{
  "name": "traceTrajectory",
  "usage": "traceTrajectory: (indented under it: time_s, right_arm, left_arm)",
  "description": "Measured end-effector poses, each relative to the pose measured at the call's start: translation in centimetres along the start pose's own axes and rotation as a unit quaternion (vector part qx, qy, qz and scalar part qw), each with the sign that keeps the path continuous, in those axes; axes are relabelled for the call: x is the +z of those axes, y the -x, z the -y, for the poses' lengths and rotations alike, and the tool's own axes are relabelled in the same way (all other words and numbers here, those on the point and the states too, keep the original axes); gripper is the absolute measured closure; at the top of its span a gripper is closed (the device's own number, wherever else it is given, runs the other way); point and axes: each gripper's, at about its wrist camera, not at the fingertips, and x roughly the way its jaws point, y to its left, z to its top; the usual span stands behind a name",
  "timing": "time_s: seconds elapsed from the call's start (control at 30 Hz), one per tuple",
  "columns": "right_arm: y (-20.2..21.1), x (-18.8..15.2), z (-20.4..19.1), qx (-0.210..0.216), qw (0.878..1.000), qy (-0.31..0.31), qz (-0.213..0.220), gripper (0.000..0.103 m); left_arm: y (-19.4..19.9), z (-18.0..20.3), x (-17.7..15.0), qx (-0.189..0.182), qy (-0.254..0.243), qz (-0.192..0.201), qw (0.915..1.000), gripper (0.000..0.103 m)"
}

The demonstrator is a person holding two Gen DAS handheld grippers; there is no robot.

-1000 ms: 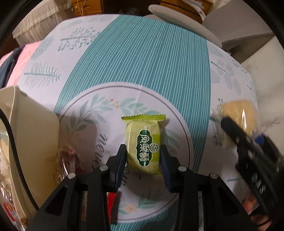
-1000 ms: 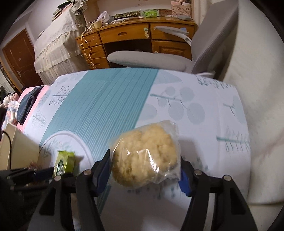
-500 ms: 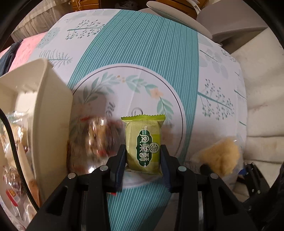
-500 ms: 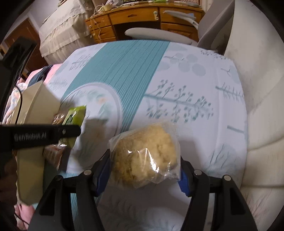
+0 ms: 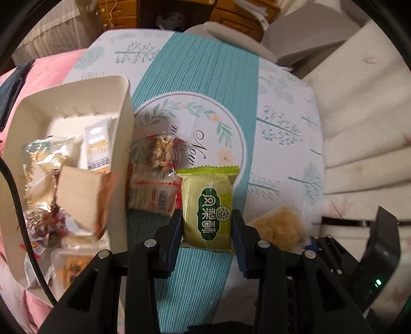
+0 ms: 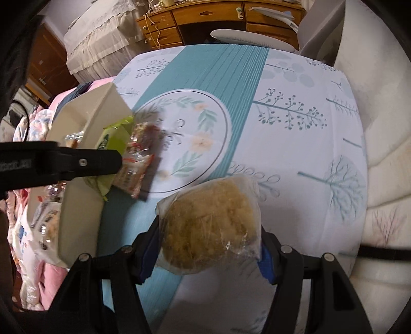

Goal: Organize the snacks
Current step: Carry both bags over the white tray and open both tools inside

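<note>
Two snacks aloft, one per gripper. Left gripper [image 5: 207, 226] clamped narrow on a green wrapped pastry [image 5: 208, 208], pack upright between the pads, crimped top edge toward the far side, above the teal stripe of the patterned cloth [image 5: 205, 84]. Right gripper [image 6: 209, 246] closed at a middling width on a clear bag of yellow crumbly cake [image 6: 209, 226], bag bulging out past both pads, above the near part of the same cloth. Left of the green pastry, flat on the cloth and just beside the wall of a cream box [image 5: 120, 108]: a clear packet with red print [image 5: 156, 174], brown pieces inside. Inside the box: several wrapped snacks [image 5: 48, 169] in a loose heap, plus a white pack with orange print [image 5: 99, 149] propped against the far right wall. Far beyond the cloth: a wooden drawer unit [image 6: 205, 18] and a grey chair [image 6: 254, 38]. Right of the cloth: a cream quilted cover [image 5: 364, 115].
</note>
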Motion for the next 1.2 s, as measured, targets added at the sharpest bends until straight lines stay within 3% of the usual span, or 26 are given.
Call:
traceTrajectory:
  time_s: [0.23, 0.63, 1.2]
  right_arm:
    - [2.6, -1.9, -2.7, 0.006, 0.999, -0.053, 0.013, 0.038]
    - [5.2, -4.5, -8.9, 0.028, 0.992, -0.107, 0.058, 0.038]
    - [4.6, -5.9, -18.1, 0.058, 0.989, -0.097, 0.095, 0.038]
  left_arm:
    - [4.6, -0.8, -2.3, -0.023, -0.040, 0.031, 0.9984, 0.068]
    - [9.9, -7.3, -6.1, -0.045, -0.055, 0.073, 0.9948, 0.067]
    - [12.0, -17.5, -8.5, -0.011, -0.047, 0.096, 0.9942, 0.067]
